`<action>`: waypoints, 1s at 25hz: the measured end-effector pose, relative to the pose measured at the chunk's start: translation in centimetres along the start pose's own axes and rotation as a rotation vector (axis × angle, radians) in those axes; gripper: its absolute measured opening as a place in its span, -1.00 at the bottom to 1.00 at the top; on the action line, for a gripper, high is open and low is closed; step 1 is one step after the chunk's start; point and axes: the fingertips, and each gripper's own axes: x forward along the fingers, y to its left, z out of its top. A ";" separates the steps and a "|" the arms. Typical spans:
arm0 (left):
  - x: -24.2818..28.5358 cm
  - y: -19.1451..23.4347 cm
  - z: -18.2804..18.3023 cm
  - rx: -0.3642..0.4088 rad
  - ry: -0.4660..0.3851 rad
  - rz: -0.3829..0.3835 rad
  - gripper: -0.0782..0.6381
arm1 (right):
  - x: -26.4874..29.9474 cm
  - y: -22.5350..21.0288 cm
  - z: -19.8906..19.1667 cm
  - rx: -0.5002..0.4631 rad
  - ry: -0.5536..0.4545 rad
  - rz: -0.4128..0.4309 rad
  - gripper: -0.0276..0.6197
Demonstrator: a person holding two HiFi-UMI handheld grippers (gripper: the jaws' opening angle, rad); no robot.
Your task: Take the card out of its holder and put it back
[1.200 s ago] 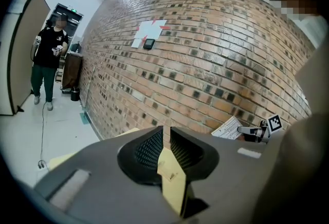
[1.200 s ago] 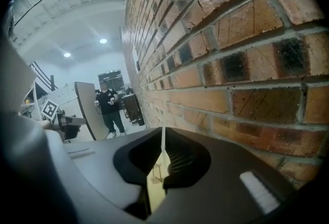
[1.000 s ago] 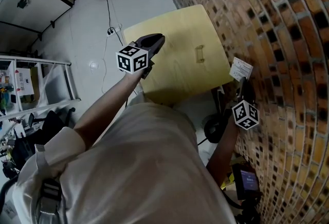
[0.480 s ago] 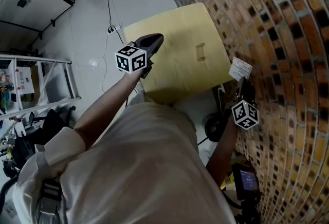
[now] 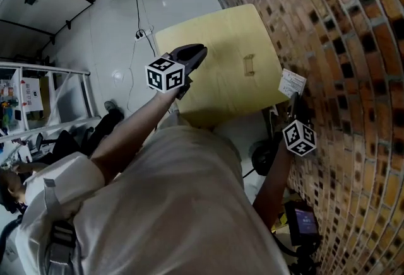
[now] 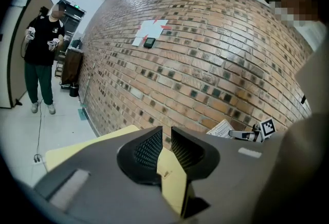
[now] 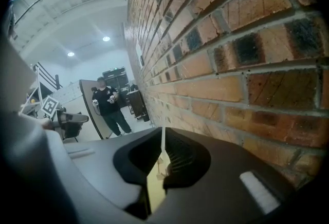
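White printed card (image 7: 163, 142) is clamped edge-on in my right hand-held gripper (image 7: 163, 131); the jaws are drawn together on it, with its upper edge standing clear above the tips. In the head view the card sits tilted, out past the right edge of the counter (image 5: 214, 28) and close against the brick wall (image 5: 334, 34). The card touches neither the counter nor the wall as far as I can see.

My left hand-held gripper (image 6: 164, 130) has its jaws set narrow, a thin gap between the ribbed pads (image 6: 149, 147) and nothing in that gap. It hangs over the left part of the counter, pointing across it toward the wall.

The holder (image 5: 249, 65) stands on the pale yellow counter, right of centre, between my two hand-held grippers and well apart from the card. From here I cannot make out its slot.

Beyond the counter lies a white floor (image 5: 113, 28) with a cable (image 5: 136, 9) running across it. A person in a black top (image 6: 42, 43) stands at the far end of the wall.
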 end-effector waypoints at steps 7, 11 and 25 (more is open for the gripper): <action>0.0 -0.8 -1.4 0.015 0.044 -0.014 -0.55 | 3.7 1.3 -1.6 -0.036 0.062 0.055 -0.87; 0.2 -0.8 -2.0 0.015 0.066 -0.012 -0.55 | 6.2 2.0 -3.0 -0.055 0.109 0.088 -0.87; 1.2 0.9 -1.9 0.026 0.110 0.012 -0.55 | 13.5 3.7 -7.8 -0.079 0.259 0.163 -0.88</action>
